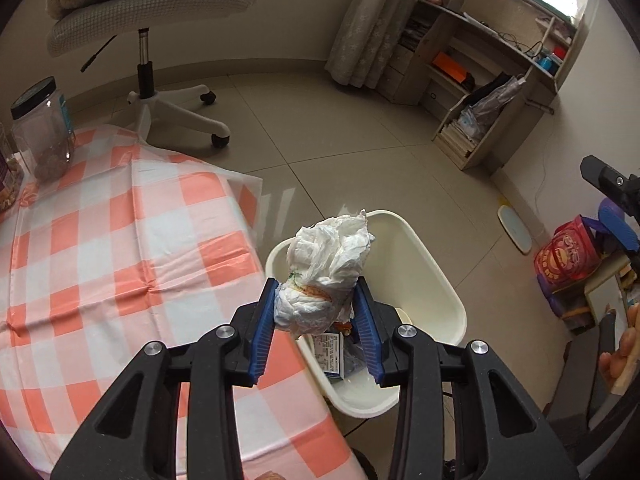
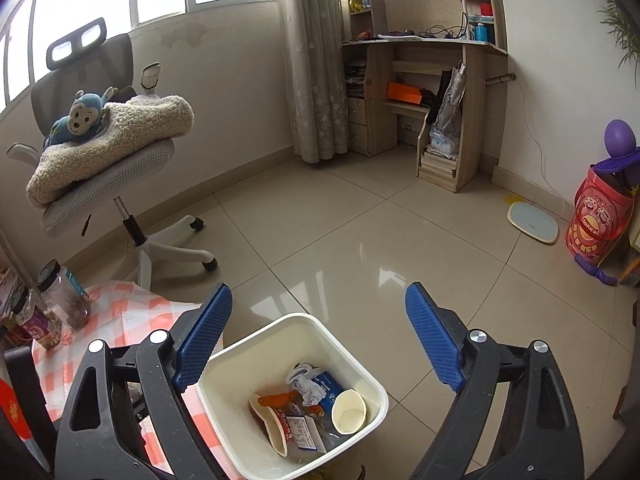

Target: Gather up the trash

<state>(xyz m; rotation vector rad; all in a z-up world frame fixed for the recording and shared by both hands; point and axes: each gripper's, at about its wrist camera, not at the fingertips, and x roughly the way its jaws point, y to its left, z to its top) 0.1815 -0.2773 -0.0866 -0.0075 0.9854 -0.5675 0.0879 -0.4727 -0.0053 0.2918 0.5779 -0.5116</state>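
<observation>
Holding the crumpled tissue wad (image 1: 326,276) pinched in your left gripper (image 1: 320,312) above the bin's (image 1: 436,276) table-side rim; right gripper (image 2: 320,340) gapes wide, empty. Releasing here risks it bouncing onto the tablecloth (image 1: 120,240).

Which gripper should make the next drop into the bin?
Left. The left gripper is clamped on the crumpled white tissue wad, poised above the white trash bin. The right gripper is open and empty over the same bin.
</observation>
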